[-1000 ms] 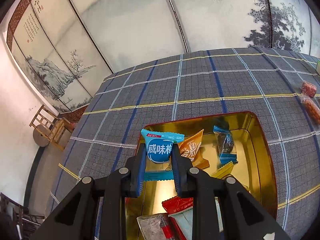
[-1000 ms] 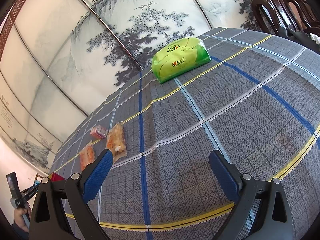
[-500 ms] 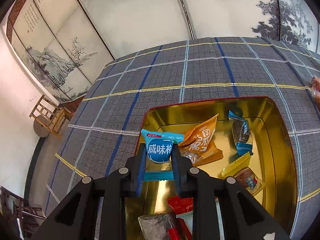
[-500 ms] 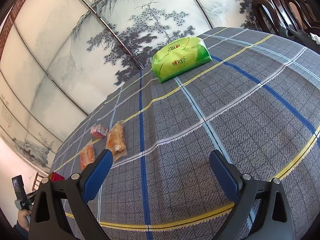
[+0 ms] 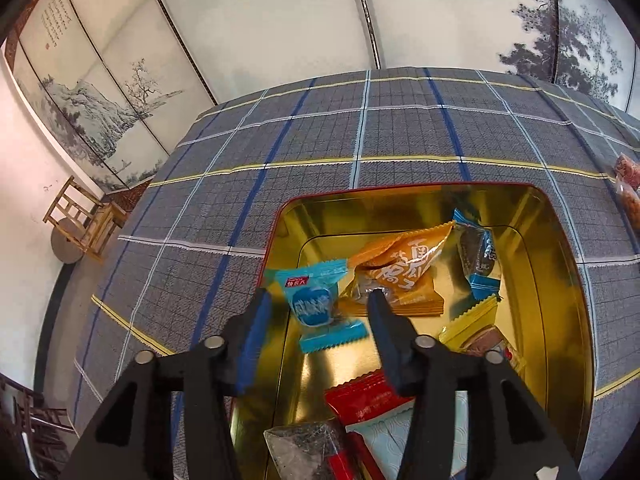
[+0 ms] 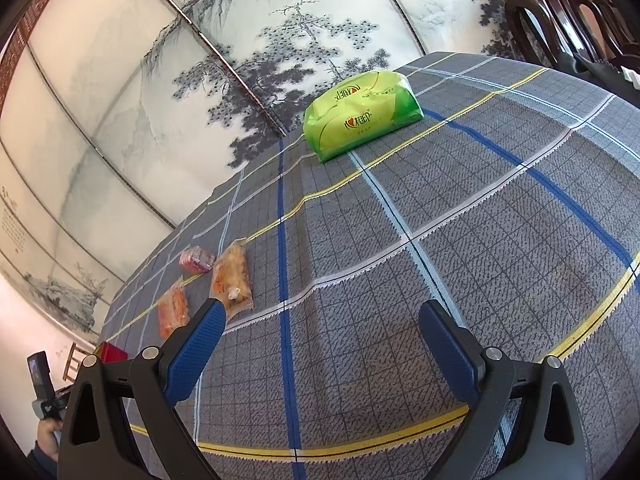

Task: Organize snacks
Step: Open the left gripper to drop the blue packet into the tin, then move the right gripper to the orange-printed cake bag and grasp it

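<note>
A gold tin (image 5: 560, 280) with a red rim sits on the checked cloth and holds several snack packets. In the left wrist view my left gripper (image 5: 318, 300) hangs over the tin's left side, its jaws opening. Between them a blue packet (image 5: 316, 304) sits tilted and blurred, with neither pad pressing on it. An orange packet (image 5: 404, 268) lies just behind it. My right gripper (image 6: 318, 328) stands open over bare cloth. Left of it lie a clear pouch of orange snack (image 6: 233, 276), a smaller orange pouch (image 6: 173, 310) and a pink sweet (image 6: 197, 259).
A green tissue pack (image 6: 360, 114) lies at the table's far side. Dark wooden chairs (image 6: 560, 4) stand at the right. A painted screen backs the table. A small wooden chair (image 5: 82, 216) stands on the floor at the left. A hand (image 6: 46, 432) shows at lower left.
The left jaws have spread apart and let go of the blue packet, which now tilts loose between them. The tin sits larger and nearer in view. The right gripper has kept still.
</note>
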